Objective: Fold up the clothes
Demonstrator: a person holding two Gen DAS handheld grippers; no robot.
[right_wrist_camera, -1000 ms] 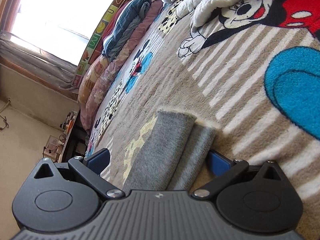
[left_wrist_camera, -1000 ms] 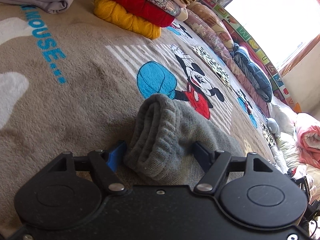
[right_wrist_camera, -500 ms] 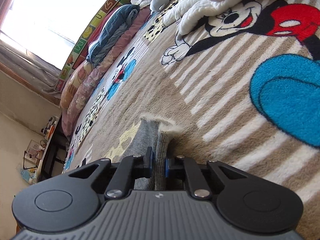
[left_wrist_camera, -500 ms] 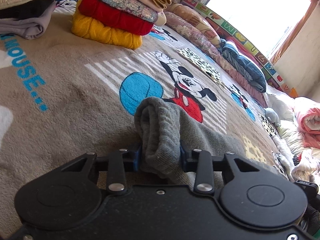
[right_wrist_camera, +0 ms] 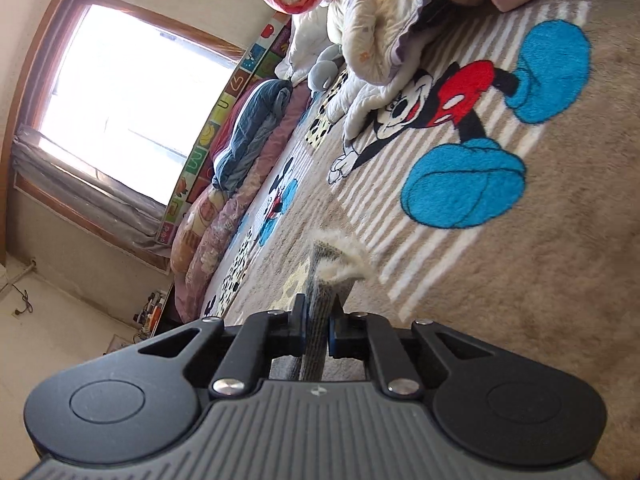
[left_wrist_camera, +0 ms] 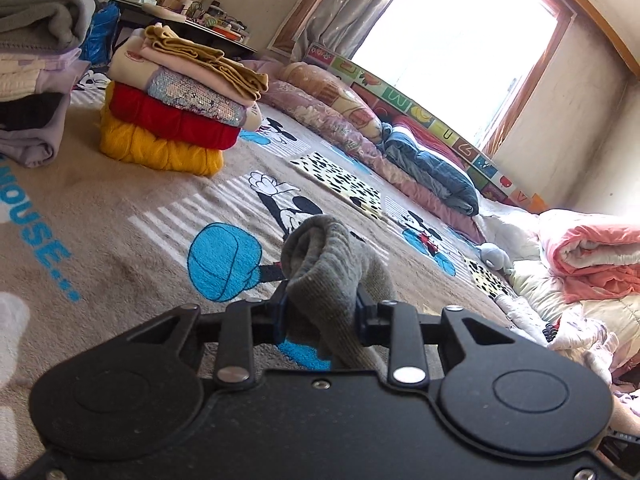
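Here, from largest to smallest: I see the tan cartoon-mouse blanket (left_wrist_camera: pixel 120 216) filling both wrist views as the working surface; a stack of folded clothes (left_wrist_camera: pixel 176 108) stands at ten o'clock in the left wrist view, well apart from my tools, and loose bedding (right_wrist_camera: pixel 376 32) lies at twelve o'clock in the right wrist view. The task's thing is a grey knit garment (left_wrist_camera: pixel 328 264), pinched at both ends. My left gripper (left_wrist_camera: pixel 320 312) is closing on a thick bunched roll of it, the pads pressing the knit from either side, and the roll stands up toward twelve o'clock beyond the fingertips with blanket showing beneath it. My right gripper (right_wrist_camera: pixel 318 330) stands narrow, clamped on a thin flat edge of the grey knit garment (right_wrist_camera: pixel 324 280), whose fleecy pale lining shows at the tip, also toward twelve o'clock. In each view the fabric runs straight out along the fingers and back under the tool body, so I judge the garment's long axis to span from one gripper to the other; neither hand is nearer, since each already holds an end. The coming move, as I judge it, turns on keeping those ends level and bringing them together to make a fold. How much of the garment hangs between the tools, I cannot tell.
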